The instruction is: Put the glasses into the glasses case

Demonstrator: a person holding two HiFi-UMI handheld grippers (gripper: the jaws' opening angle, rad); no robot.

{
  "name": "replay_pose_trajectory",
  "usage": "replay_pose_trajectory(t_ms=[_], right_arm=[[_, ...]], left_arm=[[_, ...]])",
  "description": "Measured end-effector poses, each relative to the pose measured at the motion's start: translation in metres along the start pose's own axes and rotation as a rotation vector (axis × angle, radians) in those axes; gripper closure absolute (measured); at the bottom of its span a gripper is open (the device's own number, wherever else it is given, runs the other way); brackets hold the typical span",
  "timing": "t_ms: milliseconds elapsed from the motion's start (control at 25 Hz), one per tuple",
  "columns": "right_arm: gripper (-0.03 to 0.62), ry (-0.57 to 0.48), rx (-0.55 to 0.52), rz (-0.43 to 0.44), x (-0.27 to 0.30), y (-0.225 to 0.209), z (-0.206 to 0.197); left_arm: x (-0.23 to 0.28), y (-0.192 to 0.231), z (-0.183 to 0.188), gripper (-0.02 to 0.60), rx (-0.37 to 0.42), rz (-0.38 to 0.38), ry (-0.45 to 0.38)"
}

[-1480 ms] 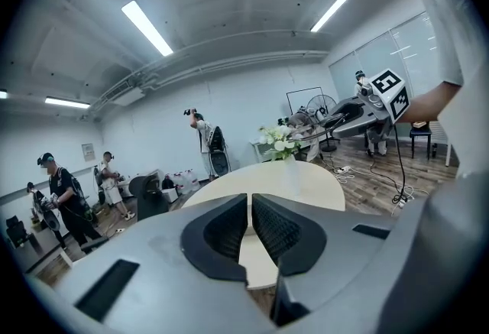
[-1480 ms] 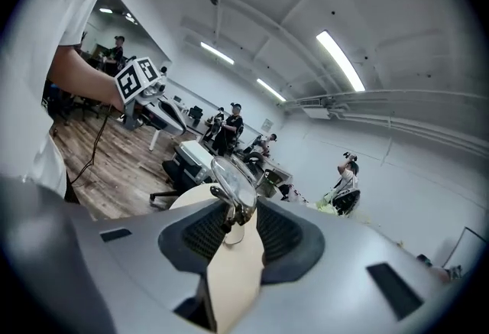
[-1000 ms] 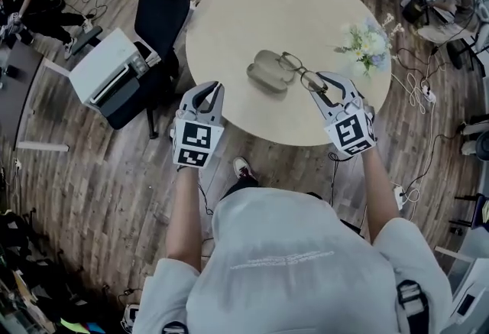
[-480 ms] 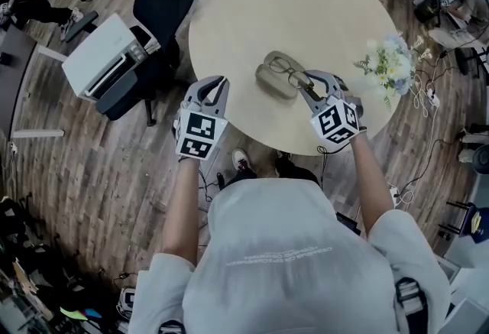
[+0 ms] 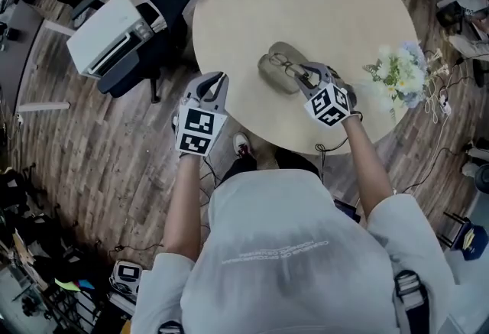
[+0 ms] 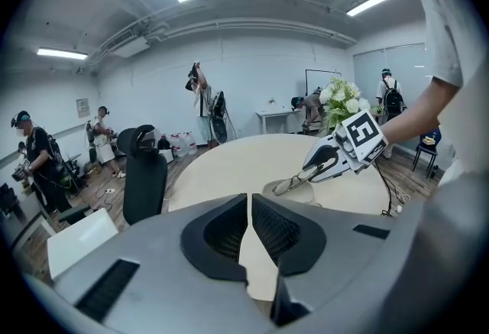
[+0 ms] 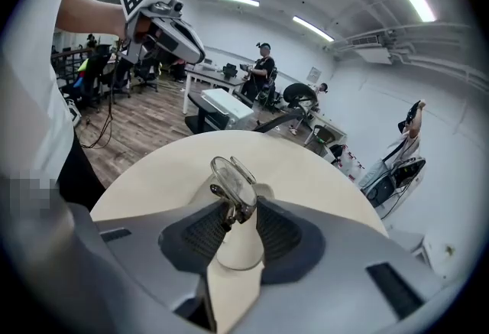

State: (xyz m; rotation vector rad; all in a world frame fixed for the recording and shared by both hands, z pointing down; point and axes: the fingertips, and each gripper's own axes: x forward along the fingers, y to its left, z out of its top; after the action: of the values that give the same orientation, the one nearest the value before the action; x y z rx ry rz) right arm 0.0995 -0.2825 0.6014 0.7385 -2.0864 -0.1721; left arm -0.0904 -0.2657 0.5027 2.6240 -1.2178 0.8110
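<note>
2 grippers were in play, but only 1 carried anything. The right gripper (image 7: 233, 209) had its jaws pinched on the thin wire-framed glasses with clear lenses (image 7: 228, 181), gripping them at 1 end of the frame, so the lenses stood up above the jaw tips. The glasses hung just over the grey-beige oval hard-shell glasses case (image 5: 273, 65), which lay open on the round beige table (image 5: 252, 11) towards the person's side. Whether the frame already touched the shell could not be told. The left gripper (image 6: 250, 206) hovered at the table's near-left edge, its jaws almost together with nothing between them. To do this step well, the right gripper probably needed to come down slowly with the frame lined up along the case's long axis and every part inside the rim. It would best part its jaws only once the glasses rested in the hollow. The case looked light and free to slide, so the idle left gripper could usefully steady its near end. A bunch of white flowers (image 5: 397, 72) stood well apart to the right, out of the way.
</note>
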Motion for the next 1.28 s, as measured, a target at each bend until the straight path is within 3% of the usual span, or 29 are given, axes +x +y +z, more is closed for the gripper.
replay_pose_trajectory(t_ms=[800, 1280], right_arm=[[0.471, 0.042, 0.014, 0.135, 0.065, 0.028, -0.024], [0.436, 0.134, -0.134, 0.178, 0.077, 0.054, -0.041]], left_arm=[[-0.011, 0.0, -0.038, 0.555, -0.08, 0.104, 0.091], [-0.016, -0.002, -0.053, 0.555, -0.11, 0.119, 0.11]])
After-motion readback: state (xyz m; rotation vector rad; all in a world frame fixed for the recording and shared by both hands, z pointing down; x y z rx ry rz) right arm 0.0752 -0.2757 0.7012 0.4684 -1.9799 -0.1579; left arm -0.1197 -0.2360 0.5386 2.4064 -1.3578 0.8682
